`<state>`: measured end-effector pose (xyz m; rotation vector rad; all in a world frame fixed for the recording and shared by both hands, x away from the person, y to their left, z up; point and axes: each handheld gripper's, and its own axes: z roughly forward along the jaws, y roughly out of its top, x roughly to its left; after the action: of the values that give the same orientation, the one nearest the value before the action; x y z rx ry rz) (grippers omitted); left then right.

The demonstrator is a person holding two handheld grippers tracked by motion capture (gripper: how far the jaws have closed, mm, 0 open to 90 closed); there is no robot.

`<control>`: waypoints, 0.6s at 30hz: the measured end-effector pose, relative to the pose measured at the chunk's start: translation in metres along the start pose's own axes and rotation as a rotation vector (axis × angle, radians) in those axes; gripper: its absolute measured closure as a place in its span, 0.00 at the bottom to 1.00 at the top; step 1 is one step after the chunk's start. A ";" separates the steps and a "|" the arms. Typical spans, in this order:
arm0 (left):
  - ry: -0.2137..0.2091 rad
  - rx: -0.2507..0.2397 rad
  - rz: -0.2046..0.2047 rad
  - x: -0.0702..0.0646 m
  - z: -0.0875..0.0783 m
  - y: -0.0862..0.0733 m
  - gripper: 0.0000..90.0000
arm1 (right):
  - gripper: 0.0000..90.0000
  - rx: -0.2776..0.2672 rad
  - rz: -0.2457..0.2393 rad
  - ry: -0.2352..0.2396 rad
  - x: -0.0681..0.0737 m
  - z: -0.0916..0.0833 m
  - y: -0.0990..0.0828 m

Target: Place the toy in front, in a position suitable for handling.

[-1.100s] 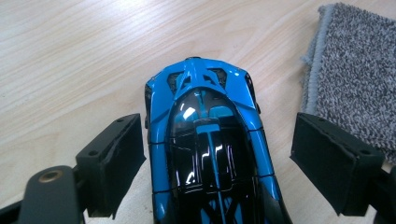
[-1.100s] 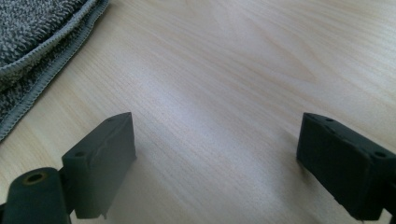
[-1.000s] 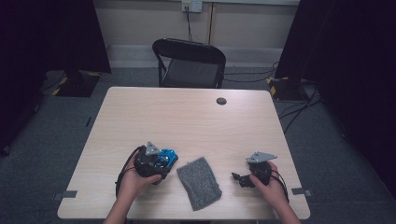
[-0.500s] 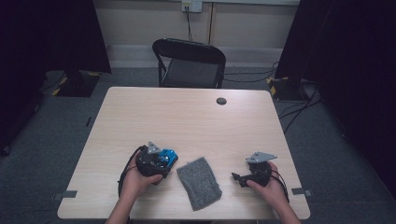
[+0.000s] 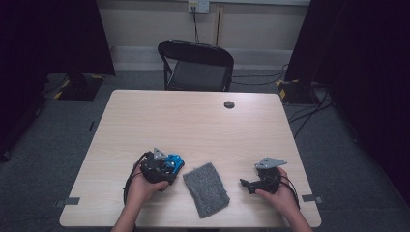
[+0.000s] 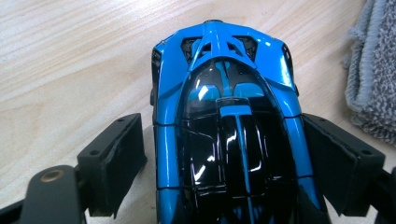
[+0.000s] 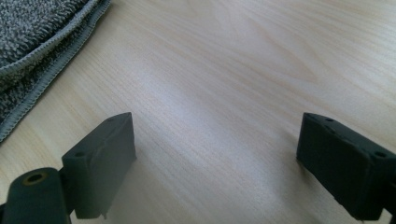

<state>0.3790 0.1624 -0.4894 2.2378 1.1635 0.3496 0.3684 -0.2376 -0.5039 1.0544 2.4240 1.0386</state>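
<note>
Your left claw (image 6: 233, 186) has its jaws set around the flanks of the one blue toy car (image 6: 229, 116), which sits on the bench (image 5: 193, 121) just left of the single grey cloth (image 5: 206, 189), probably steadying it for a wipe. Your right claw (image 7: 219, 163) rests open and empty beside the cloth, likely ready to take it.

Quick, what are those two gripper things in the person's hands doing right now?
Left hand-held gripper: jaws around the blue toy car; a firm grip cannot be told.
Right hand-held gripper: open, holding nothing, over bare table.
</note>
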 end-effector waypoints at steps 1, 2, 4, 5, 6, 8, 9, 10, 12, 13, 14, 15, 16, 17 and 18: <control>0.004 0.003 0.005 0.000 0.000 0.000 0.19 | 0.12 0.001 0.001 0.000 0.000 0.000 0.000; 0.006 0.003 0.000 -0.001 0.000 0.000 0.20 | 0.12 0.000 0.001 0.000 0.000 0.000 0.000; 0.006 0.008 0.004 -0.002 0.000 0.001 0.21 | 0.12 0.000 0.001 0.000 0.000 0.000 0.000; 0.009 0.006 0.008 -0.002 0.000 0.001 0.22 | 0.12 0.000 0.001 0.000 0.000 0.000 0.000; 0.008 0.008 0.002 -0.003 0.000 0.001 0.23 | 0.12 0.000 0.001 0.000 0.000 0.000 0.000; 0.015 0.008 0.001 -0.005 0.000 0.002 0.23 | 0.12 0.000 0.001 0.000 0.000 0.000 0.000; 0.016 0.009 -0.001 -0.005 0.000 0.002 0.24 | 0.12 0.000 0.001 0.001 0.000 0.000 0.000; 0.019 0.009 0.000 -0.005 0.000 0.002 0.24 | 0.12 0.001 0.000 0.002 0.000 0.000 0.000; 0.022 0.004 -0.012 -0.006 0.001 0.002 0.25 | 0.12 0.000 0.000 0.005 0.000 0.000 0.000; 0.024 0.002 -0.010 -0.006 0.000 0.002 0.25 | 0.12 0.000 -0.001 0.005 0.000 0.000 0.000; 0.024 0.001 -0.007 -0.007 0.000 0.002 0.26 | 0.12 0.000 -0.001 0.005 0.000 0.000 0.000; 0.029 0.001 -0.009 -0.008 0.000 0.002 0.28 | 0.12 0.000 -0.001 0.005 0.000 0.000 0.000; 0.031 -0.003 -0.013 -0.008 0.000 0.002 0.28 | 0.12 0.000 -0.002 0.005 0.000 0.000 0.000; 0.032 -0.003 -0.014 -0.008 0.000 0.002 0.28 | 0.12 0.000 -0.001 0.005 0.000 0.000 0.000; 0.034 -0.003 -0.017 -0.008 0.000 0.002 0.28 | 0.12 0.000 -0.001 0.005 0.000 0.000 0.000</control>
<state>0.3757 0.1551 -0.4880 2.2264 1.1977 0.3836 0.3686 -0.2380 -0.5039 1.0514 2.4281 1.0425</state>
